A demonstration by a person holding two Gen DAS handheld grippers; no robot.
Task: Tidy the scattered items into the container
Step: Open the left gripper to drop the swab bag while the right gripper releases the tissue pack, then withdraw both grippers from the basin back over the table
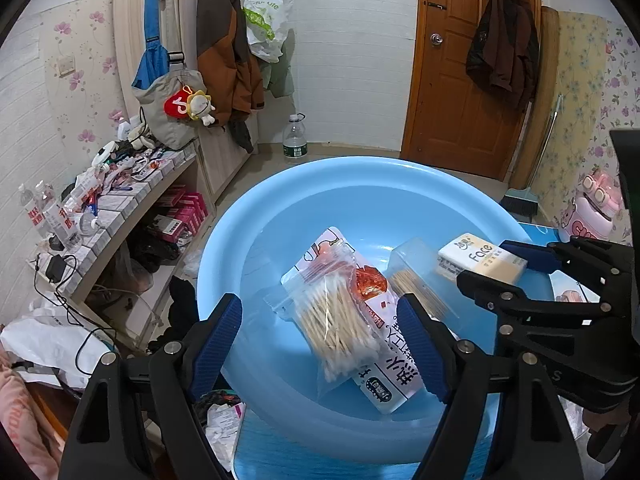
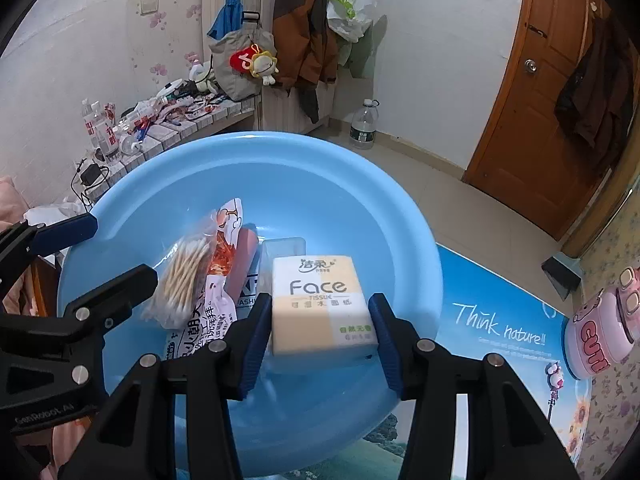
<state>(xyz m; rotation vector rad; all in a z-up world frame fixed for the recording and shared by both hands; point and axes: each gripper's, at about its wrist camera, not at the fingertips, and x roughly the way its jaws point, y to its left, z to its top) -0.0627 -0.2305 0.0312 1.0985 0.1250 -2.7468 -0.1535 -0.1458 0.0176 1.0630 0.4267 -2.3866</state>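
A light blue basin [image 1: 360, 184] [image 2: 280, 160] stands on the table. In it lie a bag of cotton swabs [image 1: 336, 320] [image 2: 180, 280], a white snack packet [image 1: 384, 364] [image 2: 204, 320] and a clear box of toothpicks [image 1: 416, 276] [image 2: 284, 246]. My left gripper [image 1: 320, 344] is open above the basin; the swab bag, blurred, shows between its fingers, untouched by them. It also shows at the left of the right wrist view [image 2: 120, 248]. My right gripper [image 2: 320, 336] [image 1: 484, 264] is shut on a white-and-yellow "Face" tissue pack [image 2: 320, 304] [image 1: 480, 258], held over the basin.
A pink toy container [image 2: 604, 332] [image 1: 596, 208] sits at the table's right edge. A cluttered shelf [image 1: 120, 200] with bottles and boxes runs along the left wall. A water bottle [image 1: 295, 140] stands on the floor near the wooden door [image 1: 460, 80].
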